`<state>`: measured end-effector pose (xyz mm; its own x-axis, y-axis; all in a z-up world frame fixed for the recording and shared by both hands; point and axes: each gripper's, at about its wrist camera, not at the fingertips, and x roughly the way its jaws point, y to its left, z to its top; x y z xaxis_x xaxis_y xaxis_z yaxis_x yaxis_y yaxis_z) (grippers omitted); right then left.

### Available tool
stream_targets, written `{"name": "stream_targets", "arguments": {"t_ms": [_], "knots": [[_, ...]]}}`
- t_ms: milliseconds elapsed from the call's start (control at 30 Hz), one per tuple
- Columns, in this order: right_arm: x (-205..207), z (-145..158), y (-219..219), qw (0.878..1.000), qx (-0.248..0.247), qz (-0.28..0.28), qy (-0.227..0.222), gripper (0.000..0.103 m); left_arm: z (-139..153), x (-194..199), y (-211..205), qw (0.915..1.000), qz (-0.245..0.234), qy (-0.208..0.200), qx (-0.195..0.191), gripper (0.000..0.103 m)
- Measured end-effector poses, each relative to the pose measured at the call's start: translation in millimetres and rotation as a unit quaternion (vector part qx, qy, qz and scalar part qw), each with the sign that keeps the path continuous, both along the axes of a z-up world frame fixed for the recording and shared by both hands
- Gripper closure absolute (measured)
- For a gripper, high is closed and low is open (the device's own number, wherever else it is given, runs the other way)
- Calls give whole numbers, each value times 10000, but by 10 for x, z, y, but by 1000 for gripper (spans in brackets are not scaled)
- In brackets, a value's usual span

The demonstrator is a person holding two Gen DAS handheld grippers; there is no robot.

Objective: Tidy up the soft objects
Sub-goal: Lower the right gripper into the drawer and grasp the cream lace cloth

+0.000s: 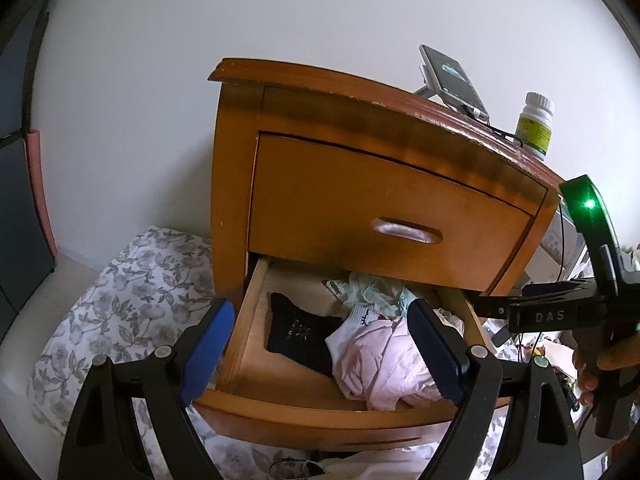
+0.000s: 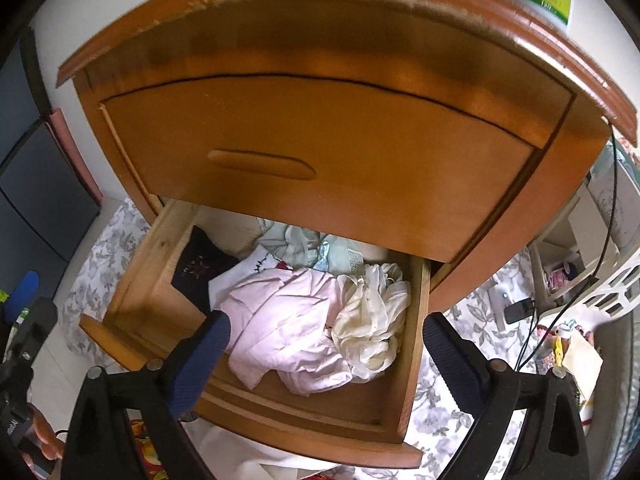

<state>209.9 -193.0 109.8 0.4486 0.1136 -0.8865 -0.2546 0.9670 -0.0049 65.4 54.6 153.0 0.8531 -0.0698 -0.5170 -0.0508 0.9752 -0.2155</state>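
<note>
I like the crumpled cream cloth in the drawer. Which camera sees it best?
The right wrist view: the cream cloth lies fully in sight beside the pink garment. In the left wrist view it is almost entirely hidden behind a blue finger.

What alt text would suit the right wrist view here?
The open right gripper hangs above a pulled-out lower drawer of a wooden nightstand, holding nothing. Inside lie a pink garment, a cream cloth and a black sock.
</note>
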Motion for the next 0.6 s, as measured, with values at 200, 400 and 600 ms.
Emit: {"name": "stream_targets", "arguments": {"t_ms": [200,400,600], "knots": [[129,-305,-67,9990,-53,-186,408,10,-162,44,11,9999,-69,129,-30,14],[293,-643,-97,9961,-175,-303,814,17,-264,69,43,9998,-66,148,-73,14],[425,-905,-151,9916,-363,-414,1170,25,-327,75,43,9997,-154,164,-14,14]]}}
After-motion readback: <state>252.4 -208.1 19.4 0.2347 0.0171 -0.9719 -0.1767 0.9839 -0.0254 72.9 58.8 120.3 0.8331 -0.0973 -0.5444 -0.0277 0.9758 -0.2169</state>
